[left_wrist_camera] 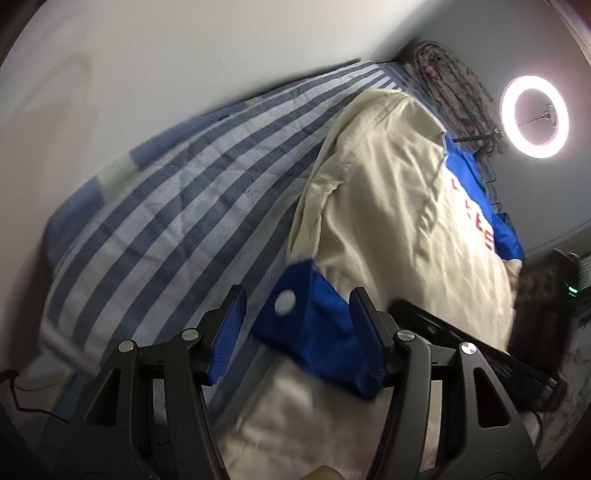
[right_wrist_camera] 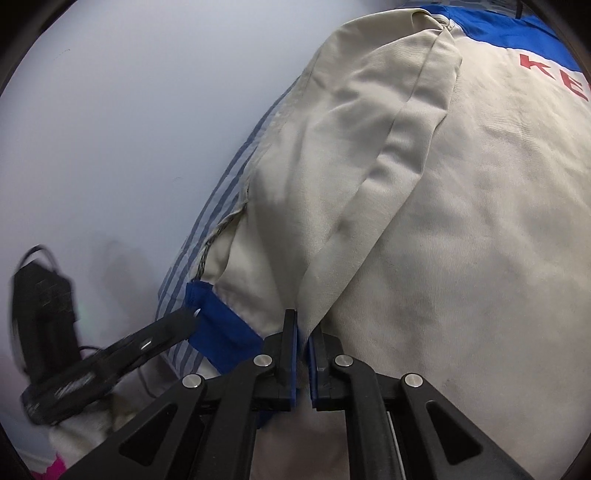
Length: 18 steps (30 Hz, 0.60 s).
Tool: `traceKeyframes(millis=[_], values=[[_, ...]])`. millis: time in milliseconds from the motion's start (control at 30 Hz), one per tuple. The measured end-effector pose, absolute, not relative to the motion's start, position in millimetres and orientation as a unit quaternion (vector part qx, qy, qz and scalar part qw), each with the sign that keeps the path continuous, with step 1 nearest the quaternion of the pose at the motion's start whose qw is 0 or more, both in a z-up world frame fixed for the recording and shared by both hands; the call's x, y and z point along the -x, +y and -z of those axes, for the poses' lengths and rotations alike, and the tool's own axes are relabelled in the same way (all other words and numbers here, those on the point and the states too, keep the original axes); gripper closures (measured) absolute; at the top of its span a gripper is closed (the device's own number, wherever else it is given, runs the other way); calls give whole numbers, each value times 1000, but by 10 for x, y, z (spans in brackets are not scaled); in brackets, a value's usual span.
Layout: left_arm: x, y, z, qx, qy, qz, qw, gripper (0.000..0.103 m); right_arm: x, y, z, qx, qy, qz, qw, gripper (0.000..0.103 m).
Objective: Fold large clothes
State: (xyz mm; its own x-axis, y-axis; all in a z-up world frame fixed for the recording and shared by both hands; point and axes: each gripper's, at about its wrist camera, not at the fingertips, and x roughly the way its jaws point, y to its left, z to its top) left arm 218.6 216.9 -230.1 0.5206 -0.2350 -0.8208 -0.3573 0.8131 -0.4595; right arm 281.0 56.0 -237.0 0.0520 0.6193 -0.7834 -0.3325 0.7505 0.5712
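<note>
My left tongs (left_wrist_camera: 297, 325) stand partly open around the blue cuff (left_wrist_camera: 314, 325) of the jacket (left_wrist_camera: 388, 206). The cuff, with its white snap (left_wrist_camera: 285, 301), lies between the blue pads (left_wrist_camera: 227, 332); I cannot tell whether either pad touches it, and no squeeze shows. My right tongs (right_wrist_camera: 303, 350) are closed on a cream fold (right_wrist_camera: 369, 206) of the jacket, the cloth running up from between the pads as a raised ridge.

The jacket is cream with a blue yoke (right_wrist_camera: 509, 29) and red letters (right_wrist_camera: 554, 74). It lies spread on the bed, over the blue-and-white striped sheet (left_wrist_camera: 177, 192), which shows bare to the left of the jacket in the left view. The cuff sits at the jacket's near left edge, just beside the seized fold. In the right view the left tongs' tip (right_wrist_camera: 184, 317) reaches that cuff from the jacket's left.

Beyond the jacket's far end a crumpled floral cloth (left_wrist_camera: 454, 85) lies against the wall (left_wrist_camera: 184, 44), and a lit ring lamp (left_wrist_camera: 534, 116) glows to the jacket's far right.
</note>
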Motion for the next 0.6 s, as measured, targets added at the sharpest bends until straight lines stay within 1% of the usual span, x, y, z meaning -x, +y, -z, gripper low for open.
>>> traceKeyframes(millis=[33, 67, 100, 133, 167, 200, 233, 433, 533, 600], values=[[-2222, 2142, 2308, 289, 488, -42, 823, 68, -2806, 520, 2331, -121, 603, -335, 714, 99], [-2281, 2115, 2325, 275, 490, -46, 826, 84, -2799, 432, 2250, -122, 602, -337, 713, 98], [-2310, 2093, 2310, 263, 485, -52, 832, 90, -2794, 411, 2232, -121, 601, -339, 714, 95], [-2302, 2078, 2270, 256, 476, -56, 840, 92, -2792, 384, 2198, -116, 597, -340, 717, 94], [-2295, 2067, 2209, 245, 466, -62, 848, 93, -2787, 334, 2133, -111, 591, -341, 723, 90], [-2286, 2045, 2138, 231, 455, -71, 857, 94, -2788, 265, 2095, -112, 585, -341, 727, 82], [-2272, 2027, 2049, 215, 444, -79, 866, 94, -2803, 197, 2035, -115, 576, -337, 736, 81], [-2186, 1995, 1394, 122, 378, -103, 912, 95, -3113, -45, 1727, -127, 533, -304, 779, 80], [-2118, 1888, 1071, 56, 350, -104, 929, 95, -3388, -24, 1671, -138, 517, -288, 794, 80], [-2085, 1833, 931, 36, 336, -100, 936, 95, -3570, 23, 1678, -147, 506, -277, 803, 80]])
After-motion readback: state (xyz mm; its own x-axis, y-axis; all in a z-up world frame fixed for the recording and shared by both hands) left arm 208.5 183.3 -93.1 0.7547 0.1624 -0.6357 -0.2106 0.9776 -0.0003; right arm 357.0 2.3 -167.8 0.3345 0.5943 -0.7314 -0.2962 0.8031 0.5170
